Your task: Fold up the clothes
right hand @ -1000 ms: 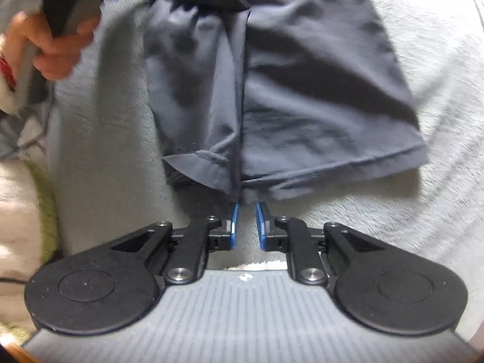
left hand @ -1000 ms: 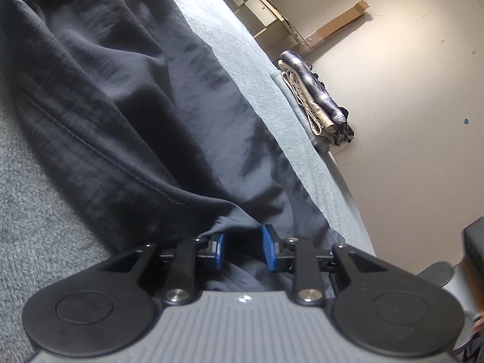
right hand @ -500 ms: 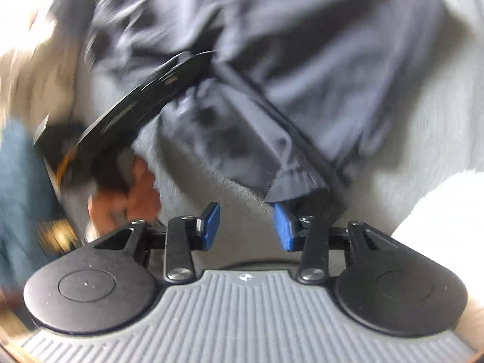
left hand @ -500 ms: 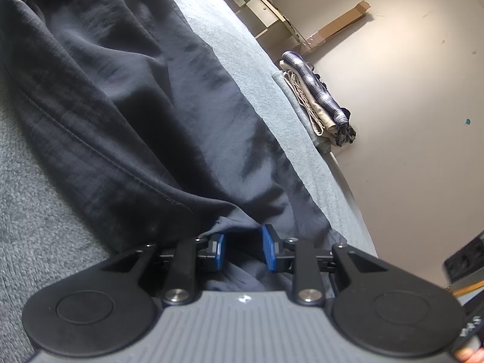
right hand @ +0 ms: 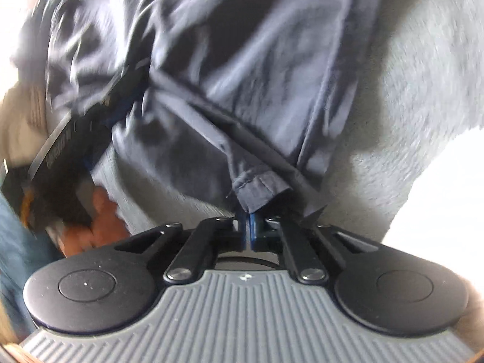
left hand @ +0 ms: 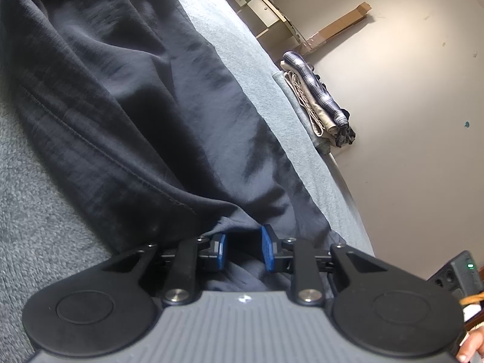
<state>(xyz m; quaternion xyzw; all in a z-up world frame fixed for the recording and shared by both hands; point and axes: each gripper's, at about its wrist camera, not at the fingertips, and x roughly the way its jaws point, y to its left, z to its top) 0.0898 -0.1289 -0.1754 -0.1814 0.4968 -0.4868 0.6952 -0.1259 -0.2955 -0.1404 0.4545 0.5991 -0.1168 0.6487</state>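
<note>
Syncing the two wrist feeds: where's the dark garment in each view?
Left wrist: the dark garment fills the left and centre; a bunch of it sits between the left gripper pads, jaws closing.
Right wrist: dark garment fills the top and centre, blurred; right gripper is shut on its hem corner.
Shared landmark: the grey fleece blanket underneath.

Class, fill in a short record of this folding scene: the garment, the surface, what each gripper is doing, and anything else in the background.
garment: dark navy shorts, spread rumpled on the blanket
surface: grey fleecy blanket
left gripper: jaws closing, bunched shorts fabric between the blue pads
right gripper: shut on a hemmed corner of the shorts
background: stack of folded clothes at the blanket's far edge; cardboard strip against the wall
image quality: right wrist view is motion-blurred
</note>
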